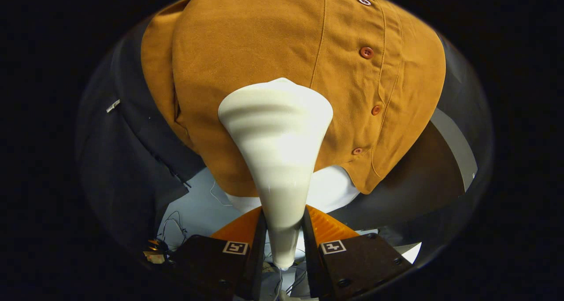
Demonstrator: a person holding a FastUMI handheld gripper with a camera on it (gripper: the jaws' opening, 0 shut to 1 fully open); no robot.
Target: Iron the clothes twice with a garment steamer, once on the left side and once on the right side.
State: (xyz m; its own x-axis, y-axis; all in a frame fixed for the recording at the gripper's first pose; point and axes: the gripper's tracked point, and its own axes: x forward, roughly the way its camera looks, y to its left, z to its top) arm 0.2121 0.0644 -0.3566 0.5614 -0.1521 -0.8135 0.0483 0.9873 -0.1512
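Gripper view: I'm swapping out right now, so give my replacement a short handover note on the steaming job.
Gripper: shut on the steamer, both fingers pressing its narrow handle.
Steamer: white cone, wide head ahead of the fingers, against the shirt.
Shirt: mustard, hanging; the head sits on the panel left of the button row, above the hem.
Done: steamer picked up and brought to the cloth.
Left: can't tell from this frame which passes are complete; confirm left side, then do the right.

Gripper (284,224) fingers (240,230) clamped on the steamer (277,146) handle; level, pointing forward.
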